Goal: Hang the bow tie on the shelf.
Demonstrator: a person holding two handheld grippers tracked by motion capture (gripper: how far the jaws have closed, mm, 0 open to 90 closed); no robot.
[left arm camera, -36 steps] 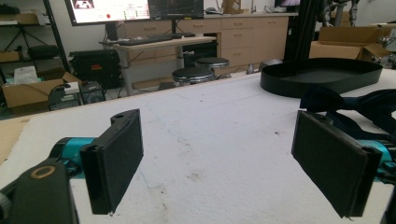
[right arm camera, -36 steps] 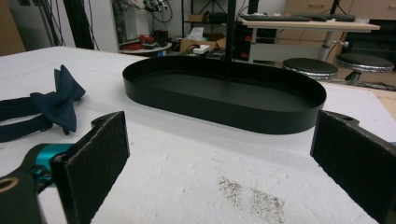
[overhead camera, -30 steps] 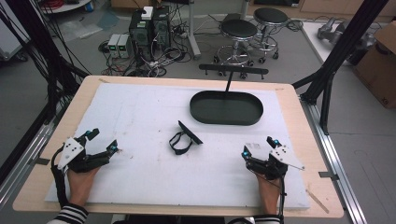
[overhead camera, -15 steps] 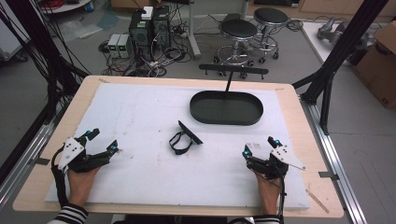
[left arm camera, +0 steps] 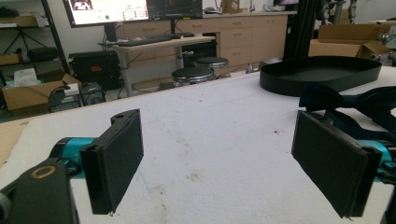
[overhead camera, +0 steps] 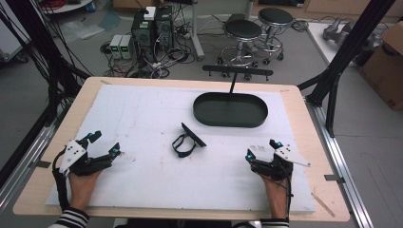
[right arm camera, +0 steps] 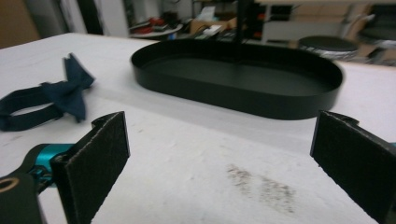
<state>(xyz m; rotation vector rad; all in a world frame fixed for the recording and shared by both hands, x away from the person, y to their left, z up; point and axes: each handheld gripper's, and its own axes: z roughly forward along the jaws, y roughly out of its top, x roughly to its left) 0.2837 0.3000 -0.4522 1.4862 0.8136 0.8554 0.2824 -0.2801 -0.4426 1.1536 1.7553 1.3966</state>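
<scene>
A dark navy bow tie [overhead camera: 187,139] with its strap looped lies on the white mat near the table's middle. Behind it to the right stands an empty black oval tray [overhead camera: 230,122]. My left gripper [overhead camera: 106,143] rests open near the front left, well apart from the bow tie. My right gripper [overhead camera: 262,149] rests open at the front right, in front of the tray. The left gripper view has its wide-apart gripper [left arm camera: 224,163] with the bow tie [left arm camera: 369,102] and tray [left arm camera: 322,74] beyond. In the right gripper view the open gripper [right arm camera: 224,163] faces the tray [right arm camera: 233,100], bow tie [right arm camera: 51,102] to the left.
A white mat [overhead camera: 142,109] covers the wooden table [overhead camera: 294,95]. A black T-shaped stand [overhead camera: 235,72] rises just behind the tray. Black frame posts [overhead camera: 342,61] flank the table's right and left sides. Stools and computer boxes stand on the floor beyond the far edge.
</scene>
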